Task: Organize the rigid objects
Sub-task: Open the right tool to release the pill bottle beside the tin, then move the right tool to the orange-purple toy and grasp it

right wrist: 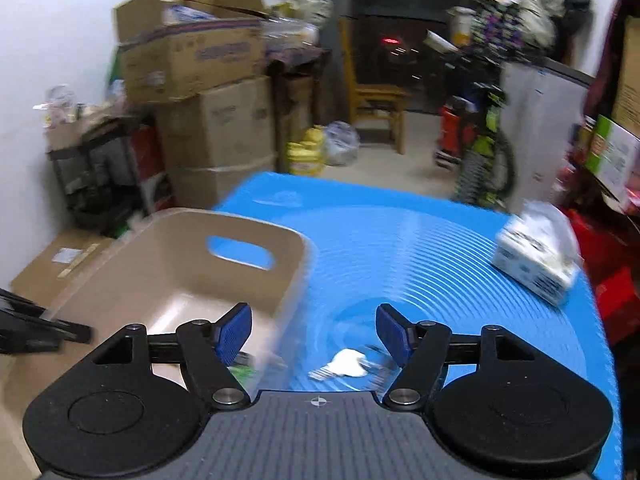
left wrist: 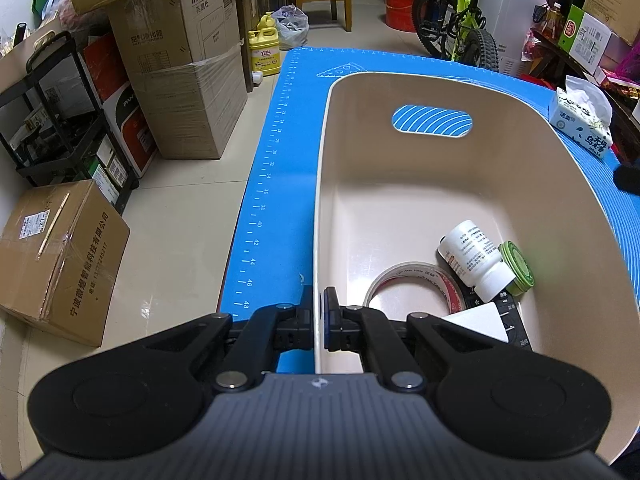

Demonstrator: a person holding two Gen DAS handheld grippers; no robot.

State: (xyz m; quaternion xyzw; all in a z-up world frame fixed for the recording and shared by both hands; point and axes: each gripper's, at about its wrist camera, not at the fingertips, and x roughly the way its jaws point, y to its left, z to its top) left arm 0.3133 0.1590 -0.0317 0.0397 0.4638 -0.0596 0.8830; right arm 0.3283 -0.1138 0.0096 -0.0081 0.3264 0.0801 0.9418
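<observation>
A beige plastic bin stands on the blue mat. My left gripper is shut on the bin's near-left rim. Inside the bin lie a white pill bottle, a green-lidded round tin, a roll of clear tape, a white card and a black remote. My right gripper is open and empty above the mat, right of the bin. A small white object lies blurred on the mat between its fingers.
A tissue pack sits at the mat's far right; it also shows in the right wrist view. Cardboard boxes, a black cart, yellow jugs, a chair and a bicycle stand on the floor beyond.
</observation>
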